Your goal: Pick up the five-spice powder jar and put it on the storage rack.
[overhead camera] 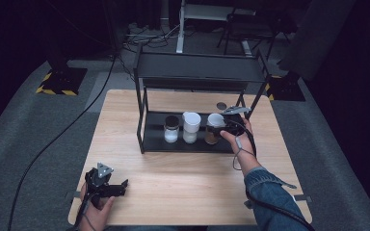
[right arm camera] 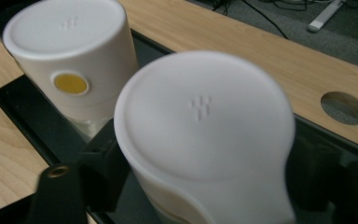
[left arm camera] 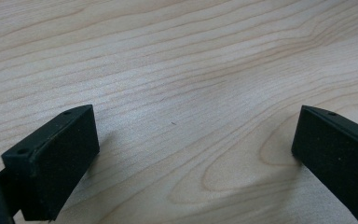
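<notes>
Nearest, at the counter's [overhead camera: 183, 178] near left corner, the left hand-held gripper [overhead camera: 107, 185] rests low in the person's hand, jaws wide apart over bare wood. Far right, the right hand-held gripper [overhead camera: 218, 129] reaches level into the black rack [overhead camera: 147, 130], jaws loosely apart around the white-lidded jar [right arm camera: 205, 140], rightmost of three on the rack's lower shelf

No legible text, brand name or number is showing on any item. The nearer white lid [right arm camera: 204, 116] is bearing only a small embossed mark of short dashes at its centre, and the farther white lid [right arm camera: 64, 29] is carrying the same mark. A plain yellow round sticker [right arm camera: 71, 84] is sitting on the farther container's wall, with nothing printed on it.
</notes>
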`<act>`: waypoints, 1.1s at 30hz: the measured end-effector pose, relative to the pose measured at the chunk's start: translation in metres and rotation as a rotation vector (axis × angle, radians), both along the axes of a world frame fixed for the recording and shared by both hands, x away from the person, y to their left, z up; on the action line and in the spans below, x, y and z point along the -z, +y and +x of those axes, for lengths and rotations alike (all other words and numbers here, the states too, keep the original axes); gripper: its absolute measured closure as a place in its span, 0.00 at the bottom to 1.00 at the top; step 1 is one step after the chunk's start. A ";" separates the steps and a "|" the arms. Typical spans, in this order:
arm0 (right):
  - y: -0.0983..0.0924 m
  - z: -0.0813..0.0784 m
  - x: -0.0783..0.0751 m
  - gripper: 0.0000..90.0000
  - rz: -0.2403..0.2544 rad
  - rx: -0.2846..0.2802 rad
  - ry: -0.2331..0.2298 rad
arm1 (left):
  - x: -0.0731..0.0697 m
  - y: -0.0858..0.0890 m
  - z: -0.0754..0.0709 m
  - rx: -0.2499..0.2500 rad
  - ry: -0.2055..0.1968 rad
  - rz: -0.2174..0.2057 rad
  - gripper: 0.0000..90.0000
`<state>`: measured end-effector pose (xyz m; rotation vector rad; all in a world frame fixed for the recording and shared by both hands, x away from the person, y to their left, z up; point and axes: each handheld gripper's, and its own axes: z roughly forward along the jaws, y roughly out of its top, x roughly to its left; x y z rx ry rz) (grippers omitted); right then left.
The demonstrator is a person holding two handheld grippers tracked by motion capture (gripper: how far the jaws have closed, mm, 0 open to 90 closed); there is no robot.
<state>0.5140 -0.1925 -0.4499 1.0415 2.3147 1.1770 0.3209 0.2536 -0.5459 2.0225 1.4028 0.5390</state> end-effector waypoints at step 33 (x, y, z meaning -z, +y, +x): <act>-0.037 -0.070 -0.084 0.15 0.035 -0.084 -0.115 | 0.000 -0.001 0.001 -0.005 0.003 0.000 0.00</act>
